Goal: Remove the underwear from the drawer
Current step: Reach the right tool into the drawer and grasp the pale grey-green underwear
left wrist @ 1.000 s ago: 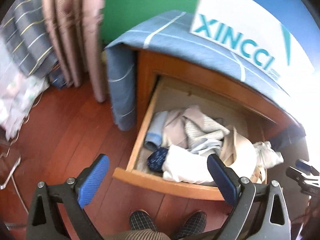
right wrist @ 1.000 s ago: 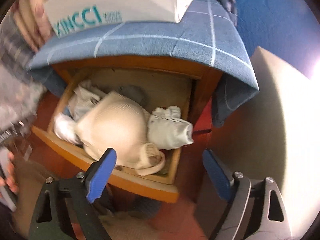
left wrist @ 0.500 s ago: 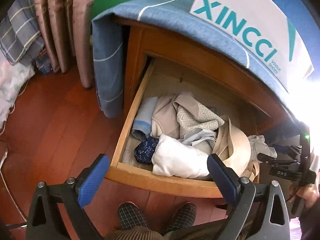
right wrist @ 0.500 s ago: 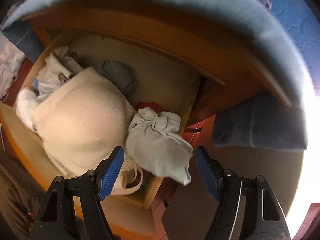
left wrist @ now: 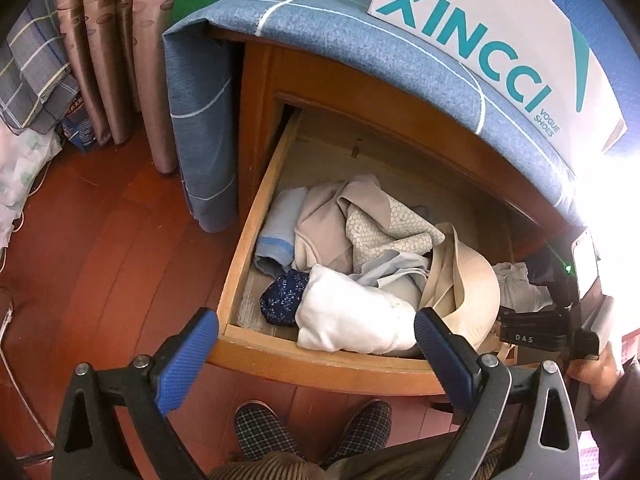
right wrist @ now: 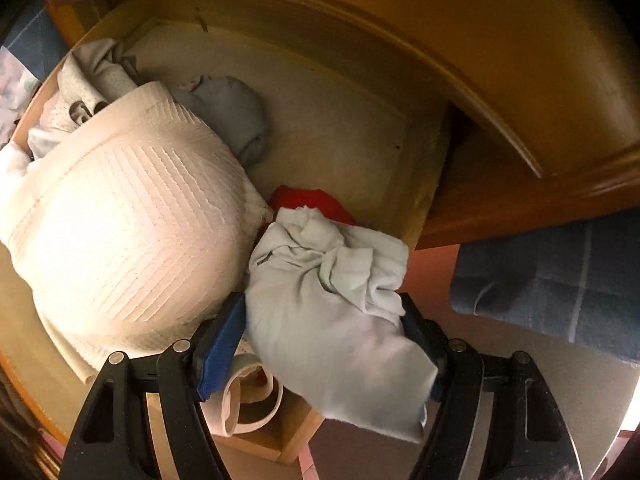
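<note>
The wooden drawer (left wrist: 245, 256) stands pulled out, full of crumpled underwear. In the right wrist view a pale grey garment (right wrist: 312, 264) lies at the drawer's right end, over a red cloth (right wrist: 308, 200) and beside a big cream ribbed piece (right wrist: 120, 232). My right gripper (right wrist: 320, 304) points down around the grey garment, a blue pad on each side. The cloth fills the gap and I see no squeeze. My left gripper (left wrist: 312, 322) hangs open above the drawer's front edge, over a white folded piece (left wrist: 352, 316) and a navy one (left wrist: 282, 296), holding nothing.
A blue cloth (left wrist: 200, 128) drapes the cabinet and a white shoe box (left wrist: 500, 40) sits on top. Curtains (left wrist: 116, 52) hang at left over red wood floor (left wrist: 100, 260). A person's checked slippers (left wrist: 260, 428) stand under the drawer front. A hand (left wrist: 596, 372) holds the right tool.
The right gripper has sunk into the drawer's right end, narrowed its jaws, and now straddles the pale grey garment. The left gripper has dipped a little toward the drawer.
</note>
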The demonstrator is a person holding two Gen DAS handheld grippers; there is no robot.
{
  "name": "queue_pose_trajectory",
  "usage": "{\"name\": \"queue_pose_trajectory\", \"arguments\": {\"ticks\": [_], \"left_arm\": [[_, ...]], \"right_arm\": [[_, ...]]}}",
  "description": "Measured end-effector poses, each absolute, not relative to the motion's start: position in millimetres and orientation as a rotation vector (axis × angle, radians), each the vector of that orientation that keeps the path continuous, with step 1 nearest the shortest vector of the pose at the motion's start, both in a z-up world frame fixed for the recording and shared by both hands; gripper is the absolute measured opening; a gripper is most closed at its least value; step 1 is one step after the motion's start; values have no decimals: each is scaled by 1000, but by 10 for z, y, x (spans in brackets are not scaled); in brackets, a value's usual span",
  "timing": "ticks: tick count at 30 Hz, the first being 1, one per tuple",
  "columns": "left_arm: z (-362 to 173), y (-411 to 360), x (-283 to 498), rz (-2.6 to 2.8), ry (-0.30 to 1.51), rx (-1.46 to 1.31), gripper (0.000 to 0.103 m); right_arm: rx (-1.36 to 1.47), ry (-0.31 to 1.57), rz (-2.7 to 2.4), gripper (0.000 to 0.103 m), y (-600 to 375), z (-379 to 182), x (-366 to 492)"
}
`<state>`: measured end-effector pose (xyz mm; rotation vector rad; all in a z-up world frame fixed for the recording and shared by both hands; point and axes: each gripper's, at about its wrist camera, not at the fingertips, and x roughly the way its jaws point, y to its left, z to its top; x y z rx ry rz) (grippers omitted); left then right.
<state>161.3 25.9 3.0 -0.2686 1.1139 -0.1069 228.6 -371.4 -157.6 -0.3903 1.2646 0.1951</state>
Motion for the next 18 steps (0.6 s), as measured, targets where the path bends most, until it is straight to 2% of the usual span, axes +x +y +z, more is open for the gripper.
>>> {"name": "queue_pose_trajectory", "arguments": {"ticks": [8, 18], "left_arm": [[29, 287, 1613, -104, 1112, -279, 100], [42, 317, 1602, -105, 1105, -297, 100]], "right_arm": [[-328, 1241, 161, 52, -3765, -1614, 2245], [-212, 1200, 163, 49, -4082, -1216, 2105]]}}
